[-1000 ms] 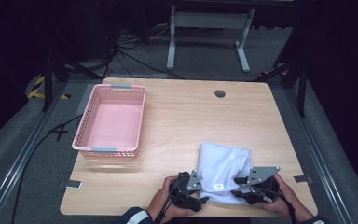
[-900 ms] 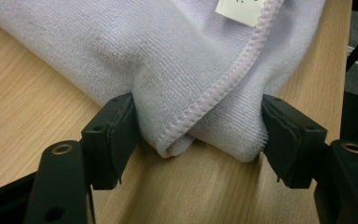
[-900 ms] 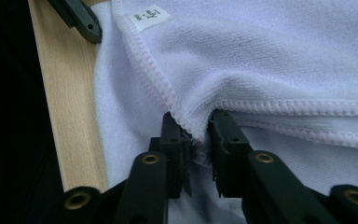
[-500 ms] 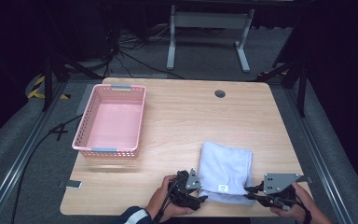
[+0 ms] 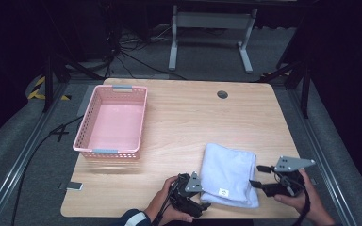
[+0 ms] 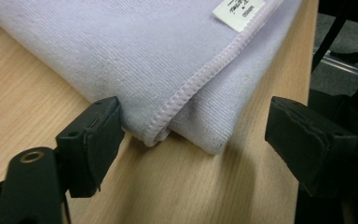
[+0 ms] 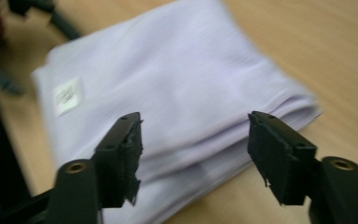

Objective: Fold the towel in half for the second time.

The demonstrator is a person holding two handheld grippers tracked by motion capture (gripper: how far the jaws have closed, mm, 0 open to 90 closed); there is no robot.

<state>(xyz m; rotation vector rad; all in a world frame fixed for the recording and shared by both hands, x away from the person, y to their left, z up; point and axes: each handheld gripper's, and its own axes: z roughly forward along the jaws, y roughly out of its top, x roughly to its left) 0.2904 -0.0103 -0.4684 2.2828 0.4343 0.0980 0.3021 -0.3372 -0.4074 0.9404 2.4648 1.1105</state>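
A pale lilac towel (image 5: 229,173) lies folded flat into a thick, several-layered rectangle on the near right part of the wooden table (image 5: 193,117), close to its near edge. Its long sides run from near to far, tilted slightly. A small white label (image 5: 223,192) with dark print sits on top near its near edge. A stitched hem (image 6: 200,79) runs along the top layer's edge, and the near left corner is rounded by the fold.
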